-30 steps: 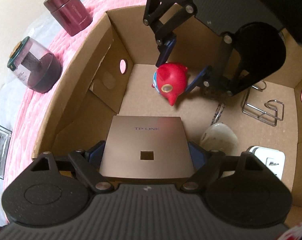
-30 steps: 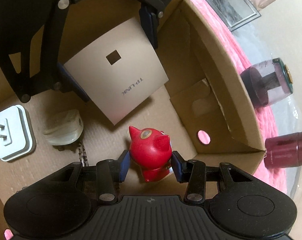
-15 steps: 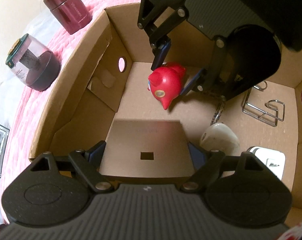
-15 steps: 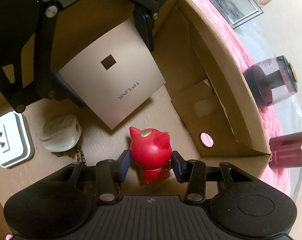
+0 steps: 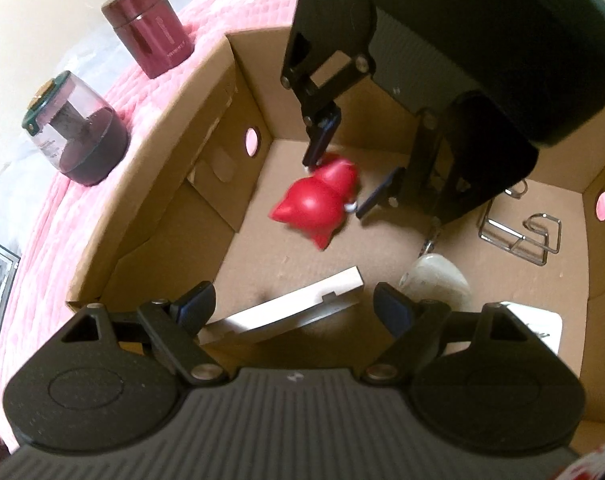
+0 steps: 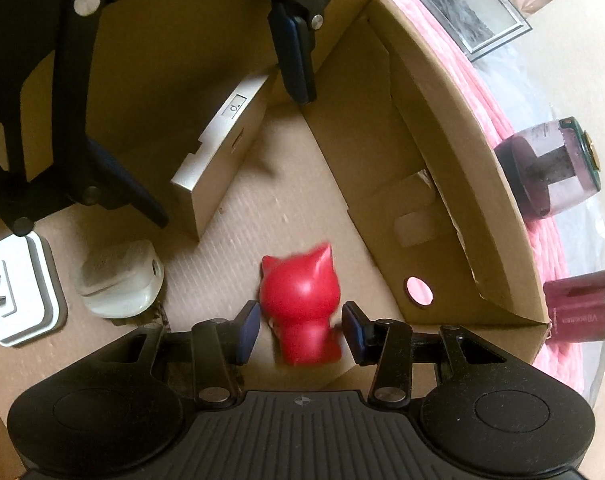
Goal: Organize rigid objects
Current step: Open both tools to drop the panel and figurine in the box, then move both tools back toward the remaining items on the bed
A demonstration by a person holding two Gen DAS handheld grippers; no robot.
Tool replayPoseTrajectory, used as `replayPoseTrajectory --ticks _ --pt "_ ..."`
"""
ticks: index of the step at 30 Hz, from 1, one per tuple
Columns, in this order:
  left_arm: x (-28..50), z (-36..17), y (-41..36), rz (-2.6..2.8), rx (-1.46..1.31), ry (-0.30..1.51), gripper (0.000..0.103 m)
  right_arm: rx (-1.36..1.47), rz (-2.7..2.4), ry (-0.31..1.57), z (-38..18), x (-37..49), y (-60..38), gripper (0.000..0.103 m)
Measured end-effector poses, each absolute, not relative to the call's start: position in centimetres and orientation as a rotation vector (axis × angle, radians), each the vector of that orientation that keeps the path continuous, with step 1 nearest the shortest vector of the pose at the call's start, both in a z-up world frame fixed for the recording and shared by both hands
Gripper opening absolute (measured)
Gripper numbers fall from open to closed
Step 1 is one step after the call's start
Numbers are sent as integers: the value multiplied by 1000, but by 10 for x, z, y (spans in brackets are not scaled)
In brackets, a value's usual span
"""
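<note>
Both grippers are inside a cardboard box (image 5: 206,92) (image 6: 422,92). My left gripper (image 5: 292,308) is open; the flat gold TP-LINK box (image 5: 290,308) (image 6: 218,148) lies tilted below its fingers, free of them. My right gripper (image 6: 300,332) (image 5: 338,176) is open, its pads apart on either side of the blurred red cat figurine (image 6: 302,300) (image 5: 318,204), which is tipped over with its ears pointing away from the right wrist camera.
On the box floor lie a white rounded plug (image 6: 118,284) (image 5: 438,280), a white two-prong adapter (image 6: 18,284) and a wire clip (image 5: 518,232). Outside, on the pink cloth (image 5: 34,216), stand a maroon canister (image 5: 150,32) and a clear-lidded dark jar (image 5: 74,132).
My left gripper opened and let the TP-LINK box drop tilted onto the floor. My right gripper opened and the red figurine fell, turning over.
</note>
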State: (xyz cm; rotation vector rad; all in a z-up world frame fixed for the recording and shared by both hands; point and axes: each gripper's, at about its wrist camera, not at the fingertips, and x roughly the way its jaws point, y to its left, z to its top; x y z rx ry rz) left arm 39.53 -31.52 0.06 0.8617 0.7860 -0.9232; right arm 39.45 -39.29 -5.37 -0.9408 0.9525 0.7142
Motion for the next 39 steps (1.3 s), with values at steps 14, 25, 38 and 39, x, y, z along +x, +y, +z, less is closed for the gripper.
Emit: replayPoseTrajectory --ticks 14,25,38,39 --pt "374 31 -297 -916 741 721 84 -884 685 901 -18 367 -404 42" --pt "325 73 -253 -855 529 655 84 -677 604 821 32 309 -408 45" --pt "237 103 -173 -694 231 584 84 -194 472 729 79 221 -404 56" --pt "230 104 -165 -674 206 576 84 -152 463 715 82 214 -404 57"
